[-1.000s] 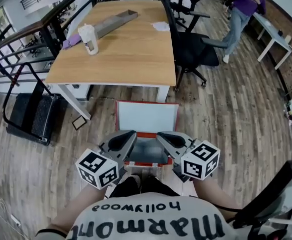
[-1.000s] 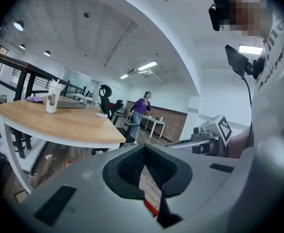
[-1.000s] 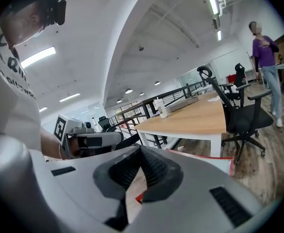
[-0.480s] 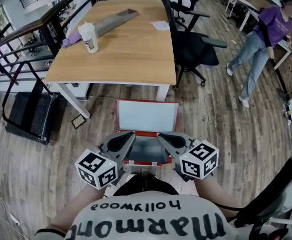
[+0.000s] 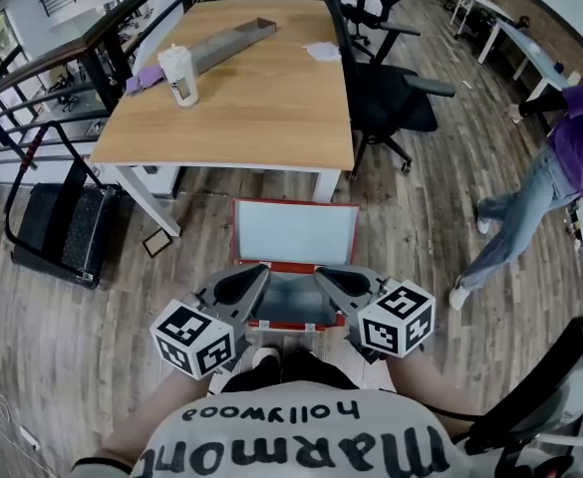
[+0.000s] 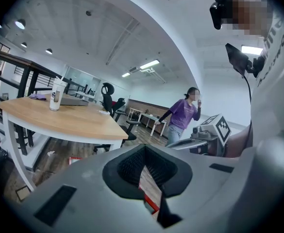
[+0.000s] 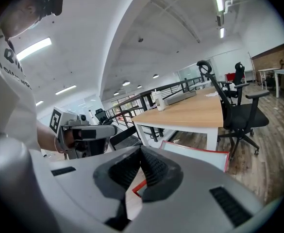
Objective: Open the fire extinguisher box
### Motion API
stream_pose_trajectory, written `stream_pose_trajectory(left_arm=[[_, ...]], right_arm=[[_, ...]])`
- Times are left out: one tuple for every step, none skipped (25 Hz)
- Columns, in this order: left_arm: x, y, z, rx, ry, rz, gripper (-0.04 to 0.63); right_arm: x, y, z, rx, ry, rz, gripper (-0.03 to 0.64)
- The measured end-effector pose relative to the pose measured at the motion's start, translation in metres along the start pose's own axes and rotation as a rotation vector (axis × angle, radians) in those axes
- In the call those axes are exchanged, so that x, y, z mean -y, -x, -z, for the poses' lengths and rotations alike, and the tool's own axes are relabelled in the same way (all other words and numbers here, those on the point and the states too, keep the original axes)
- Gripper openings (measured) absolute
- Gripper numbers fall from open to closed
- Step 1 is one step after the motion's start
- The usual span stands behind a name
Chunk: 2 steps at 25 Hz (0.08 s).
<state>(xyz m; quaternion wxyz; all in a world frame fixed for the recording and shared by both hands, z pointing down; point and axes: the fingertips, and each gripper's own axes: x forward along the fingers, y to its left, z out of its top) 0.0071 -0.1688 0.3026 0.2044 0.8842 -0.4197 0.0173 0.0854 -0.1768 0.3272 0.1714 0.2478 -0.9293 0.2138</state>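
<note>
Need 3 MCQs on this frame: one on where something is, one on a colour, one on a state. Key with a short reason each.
1. Where is the fire extinguisher box?
A) on a chair
B) on the floor, close to the wooden table
C) on a shelf

2. What colour is the box's frame?
A) blue
B) yellow
C) red

3. How is its lid?
A) shut flat
B) open, swung up toward the table
C) taken off, lying on the table

Key:
1 B: the head view shows it on the wood planks just in front of the table's near edge.
2 C: a red rim runs round both lid and body.
3 B: the pale lid panel stands clear of the body, and the inside of the box shows below it.
</note>
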Motion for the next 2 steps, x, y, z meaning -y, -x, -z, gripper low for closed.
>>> stream_pose_trajectory(left_arm=[[-0.0002,0.0000,-0.0001,0.001,0.000,0.000,0.006],[-0.0004,0.0000,-0.0003,0.001,0.001,0.001,0.006]], right_arm=[[0.0005,-0.0002,0.0004,0.000,-0.004,0.002,0.009],[0.0009,-0.0004,0.0007,0.000,-0.009,0.003,0.009]])
